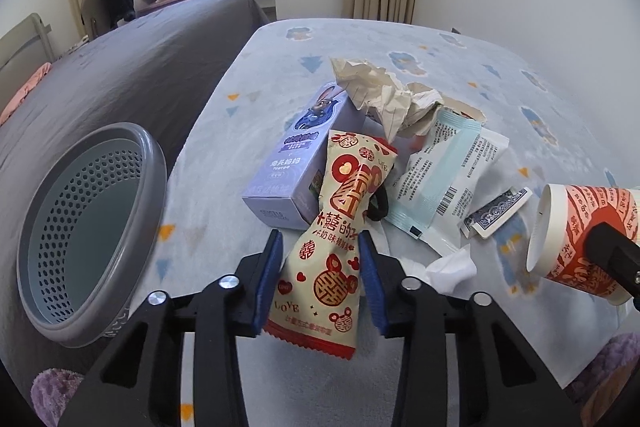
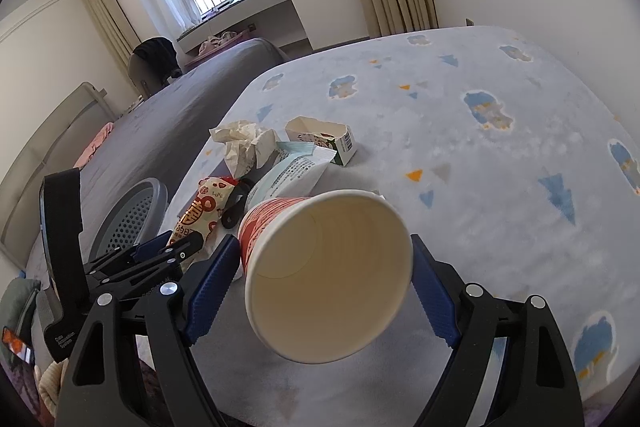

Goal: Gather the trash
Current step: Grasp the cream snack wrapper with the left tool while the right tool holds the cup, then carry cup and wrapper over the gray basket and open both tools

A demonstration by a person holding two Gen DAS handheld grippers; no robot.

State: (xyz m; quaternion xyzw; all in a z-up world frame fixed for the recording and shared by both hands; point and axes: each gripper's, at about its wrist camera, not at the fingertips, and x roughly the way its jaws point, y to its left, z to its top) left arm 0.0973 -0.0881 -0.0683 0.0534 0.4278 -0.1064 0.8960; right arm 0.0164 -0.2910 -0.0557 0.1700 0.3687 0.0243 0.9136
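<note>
Your left gripper [image 1: 320, 275] pinches a red-and-cream snack wrapper [image 1: 336, 227] above the litter pile, your right gripper [image 2: 324, 291] clamps a tilted paper cup [image 2: 320, 275]; the limp wrapper could slip before reaching the perforated wastebasket [image 1: 96, 227] alongside.

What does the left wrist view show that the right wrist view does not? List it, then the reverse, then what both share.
Only the left wrist view: the purple box, the playing card and a white tissue.
Only the right wrist view: the torn green and white carton and the inside of the paper cup.
Both: the gray basket, the red and cream snack wrapper, the crumpled paper and the cup.
</note>
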